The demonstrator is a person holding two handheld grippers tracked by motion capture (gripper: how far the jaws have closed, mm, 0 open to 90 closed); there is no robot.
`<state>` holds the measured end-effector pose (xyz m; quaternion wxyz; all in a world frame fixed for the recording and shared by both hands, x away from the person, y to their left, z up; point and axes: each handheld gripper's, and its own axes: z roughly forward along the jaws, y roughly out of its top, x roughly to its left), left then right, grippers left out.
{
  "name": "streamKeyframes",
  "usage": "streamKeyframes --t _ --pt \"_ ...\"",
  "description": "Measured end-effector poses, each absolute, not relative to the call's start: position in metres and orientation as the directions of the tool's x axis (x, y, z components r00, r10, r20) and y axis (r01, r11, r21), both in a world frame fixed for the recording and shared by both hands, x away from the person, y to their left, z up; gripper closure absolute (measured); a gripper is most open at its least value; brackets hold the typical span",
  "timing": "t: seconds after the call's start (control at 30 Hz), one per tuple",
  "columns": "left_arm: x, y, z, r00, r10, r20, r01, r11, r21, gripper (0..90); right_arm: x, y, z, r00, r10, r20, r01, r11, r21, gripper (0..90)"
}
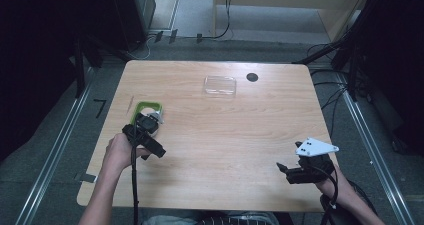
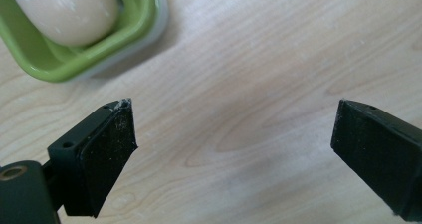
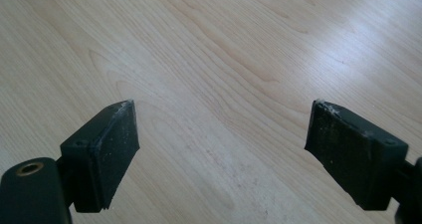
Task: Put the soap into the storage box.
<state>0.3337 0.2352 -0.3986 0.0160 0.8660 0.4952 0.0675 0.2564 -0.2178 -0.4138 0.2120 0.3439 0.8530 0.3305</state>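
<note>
A green soap dish [image 1: 148, 105] sits at the left of the wooden table [image 1: 225, 135]. In the left gripper view the dish [image 2: 142, 22] holds a cream bar of soap [image 2: 64, 10] and lies at the top left. My left gripper [image 1: 149, 121] hovers just on the near side of the dish. Its jaws stand wide apart [image 2: 234, 129] with bare wood between them, touching neither dish nor soap. My right gripper [image 1: 281, 168] rests low at the near right of the table, open [image 3: 221, 134], with nothing between its fingers.
A clear plastic tray [image 1: 220, 85] lies at the back middle of the table, with a small black round spot [image 1: 252, 77] to its right. A thin stick [image 1: 131, 104] lies left of the dish. Cables and dark stands surround the table.
</note>
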Motion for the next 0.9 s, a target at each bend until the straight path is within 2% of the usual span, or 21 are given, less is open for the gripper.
streamKeyframes --t 0.57,0.9 --pt "0.296 0.234 -0.414 0.518 0.851 0.091 0.850 -0.523 0.058 4.2 0.256 -0.218 -0.414 -0.672 0.728 -0.133 0.449 0.544 0.709 13.4" --pt "0.279 0.238 -0.419 0.501 0.859 0.103 0.858 -0.509 0.072 3.9 0.256 -0.218 -0.414 -0.671 0.730 -0.132 0.451 0.543 0.708 13.4"
